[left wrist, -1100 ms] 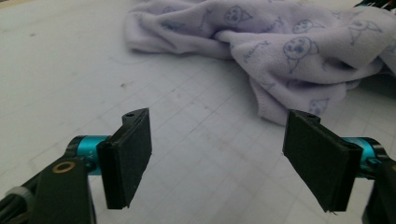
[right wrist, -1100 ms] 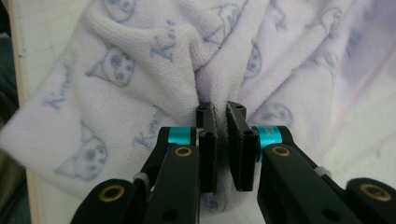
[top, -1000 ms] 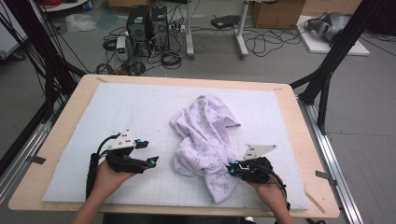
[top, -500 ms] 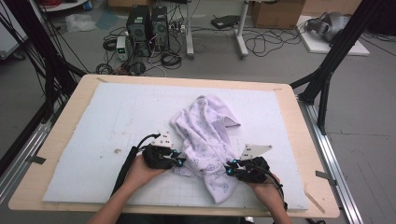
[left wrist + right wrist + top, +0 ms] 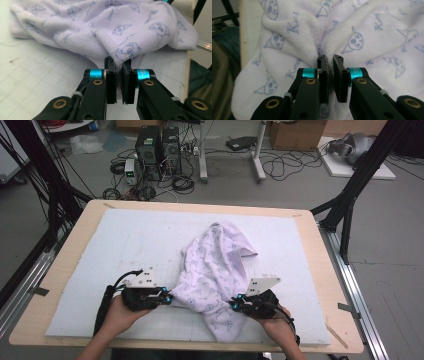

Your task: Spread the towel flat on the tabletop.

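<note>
At table [image 5: 320,250] near edge | left hand-held gripper [image 5: 166,297] just closed, clamped on towel [image 5: 215,265] hem | right hand-held gripper [image 5: 235,304] clamped on opposite fold | two-point grip, likely to spread it flat

I see a light wooden table [image 5: 320,250] with rounded corners, and a pale white mat [image 5: 125,245] with a faint grid covers nearly all of its top, leaving bare wood as a border on every side. On the mat lies a crumpled white towel [image 5: 215,270] printed with small blue figures, running from about the middle of the mat down toward its near edge, slightly to the right of centre. Short strips of tape [image 5: 337,336] sit on the wood near the table's front corners.
</note>
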`<state>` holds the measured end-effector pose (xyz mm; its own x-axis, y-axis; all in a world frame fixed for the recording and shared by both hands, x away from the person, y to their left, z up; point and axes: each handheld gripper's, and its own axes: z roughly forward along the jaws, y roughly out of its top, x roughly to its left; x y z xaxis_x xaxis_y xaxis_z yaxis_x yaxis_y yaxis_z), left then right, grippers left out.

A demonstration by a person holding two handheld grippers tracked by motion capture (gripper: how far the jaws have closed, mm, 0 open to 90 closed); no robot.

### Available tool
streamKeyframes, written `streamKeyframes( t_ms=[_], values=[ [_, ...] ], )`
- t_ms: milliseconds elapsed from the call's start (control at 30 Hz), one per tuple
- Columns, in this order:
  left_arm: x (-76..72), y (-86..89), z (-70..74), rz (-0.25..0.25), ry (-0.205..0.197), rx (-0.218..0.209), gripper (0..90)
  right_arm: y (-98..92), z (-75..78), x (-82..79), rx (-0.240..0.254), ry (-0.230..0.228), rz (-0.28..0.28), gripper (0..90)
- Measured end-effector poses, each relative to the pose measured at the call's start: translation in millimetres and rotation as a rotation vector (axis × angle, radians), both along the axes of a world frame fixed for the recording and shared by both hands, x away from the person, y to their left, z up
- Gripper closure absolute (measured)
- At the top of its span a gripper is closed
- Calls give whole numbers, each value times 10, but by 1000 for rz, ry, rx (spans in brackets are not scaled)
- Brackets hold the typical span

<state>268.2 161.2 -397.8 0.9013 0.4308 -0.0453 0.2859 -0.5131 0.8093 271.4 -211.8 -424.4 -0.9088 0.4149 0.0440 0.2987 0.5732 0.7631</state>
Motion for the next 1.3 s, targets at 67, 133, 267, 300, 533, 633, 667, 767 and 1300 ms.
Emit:
streamKeyframes(
  t_ms=[67,133,267,300,533,633,667,767,1300],
  values=[
    [-111,104,47,6,-17,5,842,81,15,-56,3,-2,32,844],
    [-221,197,70,17,-20,0,843,152,25,-121,5,-5,63,845],
    [-424,338,58,10,4,-9,844,258,41,-303,4,9,125,847],
    [-471,354,45,6,13,-10,844,258,41,-303,4,9,125,847],
    [-467,354,12,-7,8,-25,633,121,97,-383,57,25,132,698],
    [-334,370,67,8,0,-56,532,25,175,-297,90,6,89,636],
    [-278,373,88,17,-5,-65,515,-2,192,-245,89,-9,75,617],
    [-94,340,144,50,-23,-99,480,-56,190,-53,80,-16,18,572],
    [897,-294,-383,158,70,32,502,-109,-49,521,-26,1,-132,489]
  ],
)
